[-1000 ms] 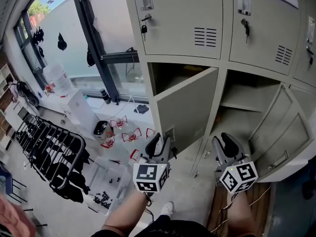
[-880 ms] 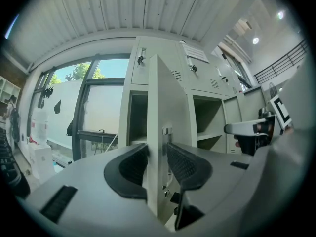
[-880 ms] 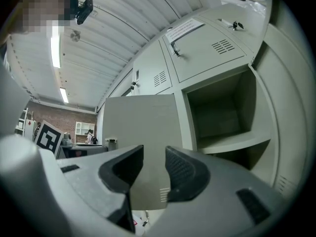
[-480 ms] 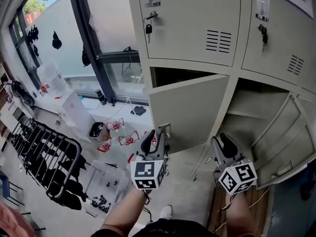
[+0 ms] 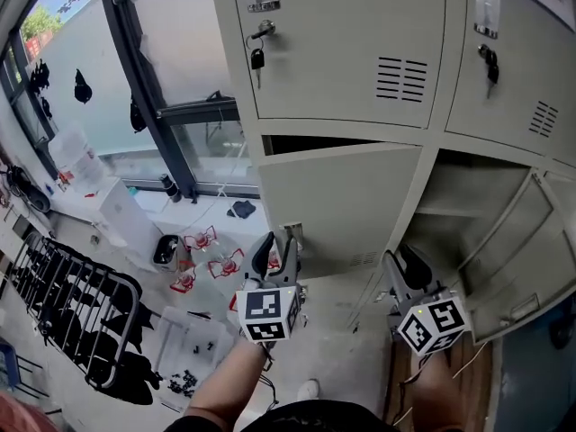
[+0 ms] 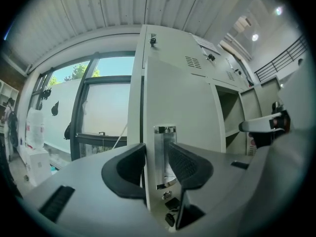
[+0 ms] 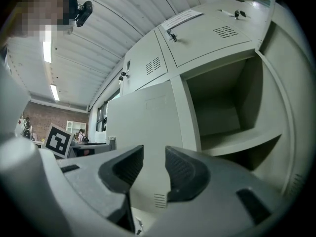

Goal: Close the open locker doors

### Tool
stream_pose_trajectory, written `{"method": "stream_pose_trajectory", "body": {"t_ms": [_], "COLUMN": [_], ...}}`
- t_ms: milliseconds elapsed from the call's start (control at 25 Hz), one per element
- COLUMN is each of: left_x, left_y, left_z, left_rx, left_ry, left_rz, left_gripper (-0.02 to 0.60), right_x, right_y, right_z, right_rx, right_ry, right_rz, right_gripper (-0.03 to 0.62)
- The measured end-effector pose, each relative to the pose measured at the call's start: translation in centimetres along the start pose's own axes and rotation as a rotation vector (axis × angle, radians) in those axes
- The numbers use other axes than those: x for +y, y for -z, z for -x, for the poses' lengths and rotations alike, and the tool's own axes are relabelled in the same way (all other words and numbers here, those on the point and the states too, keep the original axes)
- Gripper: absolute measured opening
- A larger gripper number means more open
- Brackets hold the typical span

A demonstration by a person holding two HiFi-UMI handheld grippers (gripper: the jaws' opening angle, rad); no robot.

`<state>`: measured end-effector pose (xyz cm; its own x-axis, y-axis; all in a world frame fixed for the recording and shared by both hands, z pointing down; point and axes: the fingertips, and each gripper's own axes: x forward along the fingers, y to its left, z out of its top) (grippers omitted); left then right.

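Standing left: drying rack. Left gripper level, jaws just opening astride left door edge; right gripper parted, empty.

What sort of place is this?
Likely a locker corner of a workshop or lab: a bank of metal lockers with keys in the doors, a big window, and a drying rack on a cluttered floor.

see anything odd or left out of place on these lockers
Two doors. The middle-row left door is nearly closed, but a dark gap shows along its top. The right door beside it hangs wide open, its compartment exposed.
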<state>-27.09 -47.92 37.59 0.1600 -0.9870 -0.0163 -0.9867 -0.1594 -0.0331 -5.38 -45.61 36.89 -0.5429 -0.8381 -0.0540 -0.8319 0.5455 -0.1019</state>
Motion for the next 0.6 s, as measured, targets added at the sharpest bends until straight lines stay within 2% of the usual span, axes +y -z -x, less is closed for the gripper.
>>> {"method": "stream_pose_trajectory", "body": {"t_ms": [280,600], "left_x": [0.7,1.0], "left_y": [0.0,0.1], "left_z": [-2.6,-4.7], "left_rx": [-0.005,-0.013], "left_ry": [0.033,0.036], "left_rz": [0.002,-0.034], "left_gripper": [0.149,0.161], "right_x": [-0.8,-0.8], "right_y": [0.1,-0.1], "right_z": [-1.4,-2.6], "right_rx": [-0.002,-0.004], "right_ry": [0.043,0.064], "right_rz": [-0.001,0.006], "right_gripper": [0.126,0.126]}}
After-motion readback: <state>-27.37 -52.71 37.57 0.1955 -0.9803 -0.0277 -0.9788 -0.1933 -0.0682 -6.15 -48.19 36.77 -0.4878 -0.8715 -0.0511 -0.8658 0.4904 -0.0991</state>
